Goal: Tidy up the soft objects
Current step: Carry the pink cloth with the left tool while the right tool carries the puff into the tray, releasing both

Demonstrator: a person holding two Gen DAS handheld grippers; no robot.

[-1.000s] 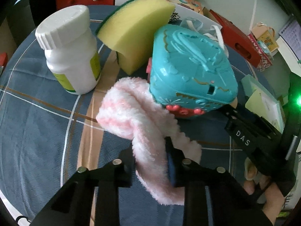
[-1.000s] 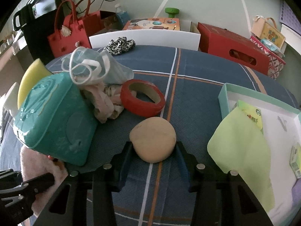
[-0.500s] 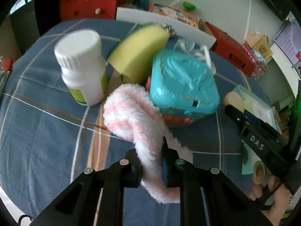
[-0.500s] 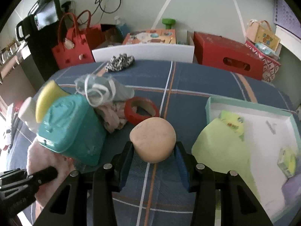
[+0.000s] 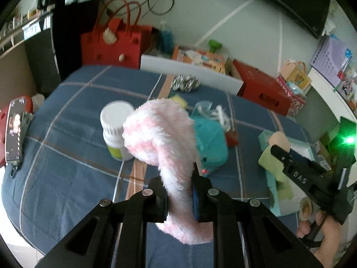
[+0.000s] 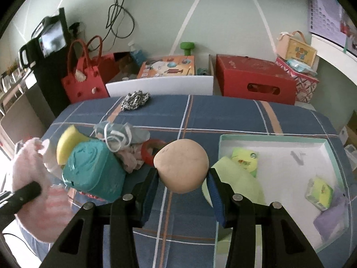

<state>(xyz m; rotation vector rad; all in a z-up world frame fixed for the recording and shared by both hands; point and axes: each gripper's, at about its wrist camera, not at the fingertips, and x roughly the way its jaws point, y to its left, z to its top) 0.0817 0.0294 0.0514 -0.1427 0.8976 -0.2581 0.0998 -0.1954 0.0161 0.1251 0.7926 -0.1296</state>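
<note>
Pink fluffy sock (image 5: 165,147) pinched in left gripper (image 5: 180,197); right gripper (image 6: 183,192) clamps beige ball (image 6: 181,165).

Both grippers raised, each clamped on a soft item.

The left gripper (image 5: 179,197) has its jaws pinched on a pink fluffy cloth (image 5: 165,138). The right gripper (image 6: 183,188) grips a tan round ball (image 6: 181,165) between its jaws; the person's right hand (image 5: 321,227) holds its handle.

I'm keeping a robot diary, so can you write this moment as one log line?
left gripper: shut on pink fuzzy sock, lifted | right gripper: shut on tan puff, lifted | tray: beside, holds green cloth
</note>
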